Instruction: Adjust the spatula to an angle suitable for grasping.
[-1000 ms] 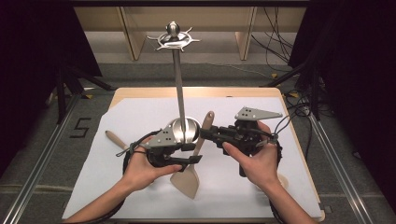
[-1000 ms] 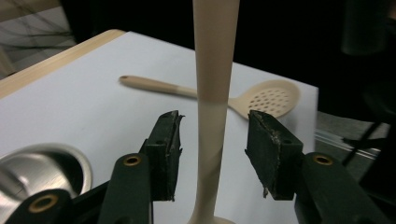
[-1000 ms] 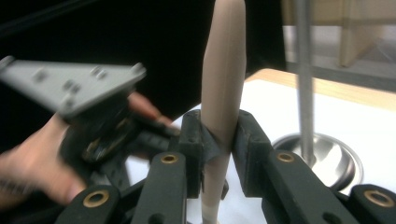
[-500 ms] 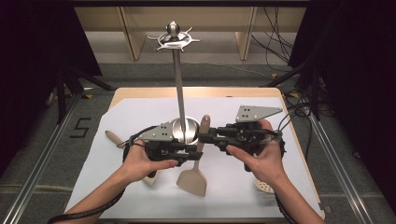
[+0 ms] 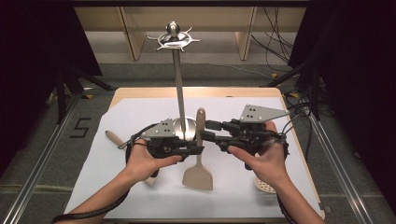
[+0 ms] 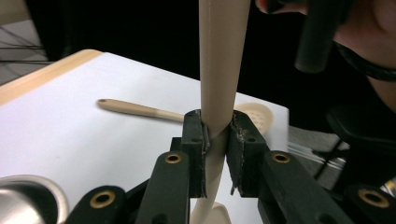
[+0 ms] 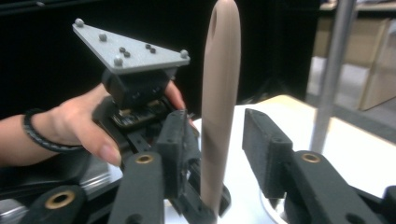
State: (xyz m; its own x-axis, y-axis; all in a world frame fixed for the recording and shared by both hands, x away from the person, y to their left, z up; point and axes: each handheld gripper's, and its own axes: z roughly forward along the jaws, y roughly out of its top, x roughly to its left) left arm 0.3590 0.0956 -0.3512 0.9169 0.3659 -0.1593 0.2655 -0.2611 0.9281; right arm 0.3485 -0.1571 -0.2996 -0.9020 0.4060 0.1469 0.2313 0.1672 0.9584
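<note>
Three utensils are in sight. One is a beige spatula (image 5: 199,158), held upright over the white sheet on the tabletop (image 5: 140,112), blade down and handle tip up, just beside the pole of a single metal stand (image 5: 179,88). The other two lie flat on the sheet: a wooden spoon (image 5: 113,138) to the left, partly under the left hand, and a slotted spoon (image 5: 265,185) near the front right edge.

Two tools are at work, one in each hand. The left tool (image 6: 215,140) is clenched on the spatula's handle, its two black jaws pressing the shaft from either side. The right tool (image 7: 219,140) stands released: its jaws sit apart with the spatula's handle rising between them, a clear gap showing on the right side; on the left side contact is hard to judge.

The stand has one round shiny base (image 6: 28,196) and a ring of hooks at its top.
</note>
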